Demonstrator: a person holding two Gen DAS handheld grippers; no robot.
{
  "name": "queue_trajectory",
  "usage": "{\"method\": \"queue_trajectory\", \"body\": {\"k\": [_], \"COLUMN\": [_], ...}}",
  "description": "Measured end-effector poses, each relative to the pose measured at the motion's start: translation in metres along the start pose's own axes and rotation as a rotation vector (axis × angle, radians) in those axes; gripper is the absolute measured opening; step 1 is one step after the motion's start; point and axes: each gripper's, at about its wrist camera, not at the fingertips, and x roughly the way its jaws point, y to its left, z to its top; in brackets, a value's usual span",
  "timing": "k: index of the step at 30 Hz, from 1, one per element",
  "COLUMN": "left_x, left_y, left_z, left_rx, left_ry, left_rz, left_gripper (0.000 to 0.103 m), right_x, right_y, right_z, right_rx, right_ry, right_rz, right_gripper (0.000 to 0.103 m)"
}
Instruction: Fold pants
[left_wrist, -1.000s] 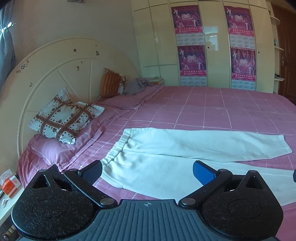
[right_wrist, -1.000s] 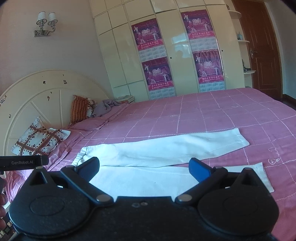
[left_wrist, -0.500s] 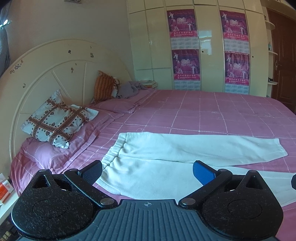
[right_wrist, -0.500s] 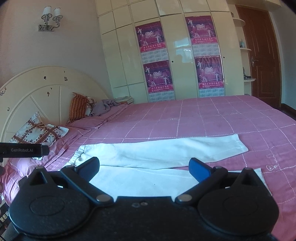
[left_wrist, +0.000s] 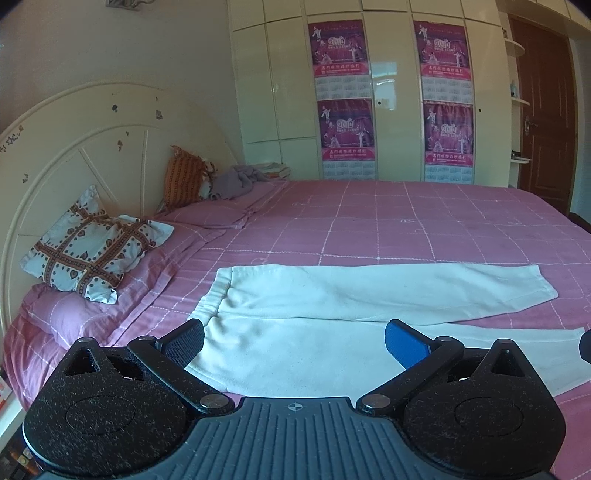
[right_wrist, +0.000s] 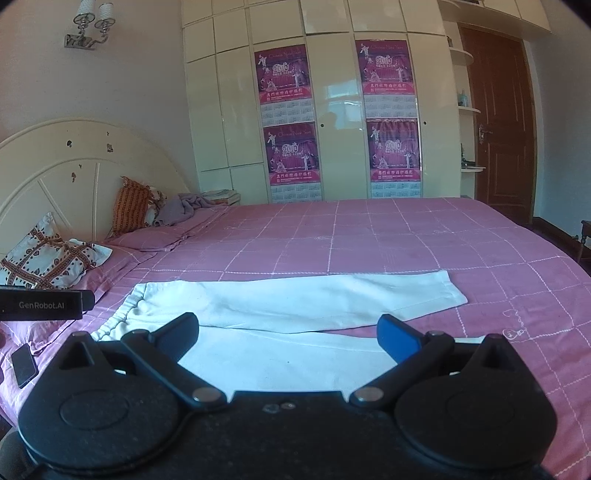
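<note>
White pants (left_wrist: 332, 295) lie flat on the pink checked bed (left_wrist: 406, 229), waistband to the left, both legs running to the right. They also show in the right wrist view (right_wrist: 295, 306). My left gripper (left_wrist: 293, 338) is open and empty, held above the near part of the pants by the waistband. My right gripper (right_wrist: 288, 332) is open and empty, above the near leg. The near leg's lower edge is hidden behind both grippers.
A patterned pillow (left_wrist: 88, 251) and an orange cushion (left_wrist: 184, 181) lie by the cream headboard (left_wrist: 74, 147) on the left. A phone (right_wrist: 24, 365) lies at the bed's left edge. A wardrobe (left_wrist: 388, 92) and a brown door (right_wrist: 498, 129) stand behind the bed.
Both grippers have tilted upward and drawn back a little, so the pants sit lower in both views. Both stay open.
</note>
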Motion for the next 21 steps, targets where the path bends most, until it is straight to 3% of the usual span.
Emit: {"method": "queue_trajectory", "body": {"k": [21], "left_x": [0.036], "left_y": [0.019], "left_z": [0.008], "left_rx": [0.042], "left_ry": [0.022], "left_rz": [0.003], "left_gripper": [0.103], "right_x": [0.024], "right_y": [0.038], "right_z": [0.008], "right_rx": [-0.082], "right_ry": [0.045], "right_rz": [-0.063], "right_gripper": [0.103]}}
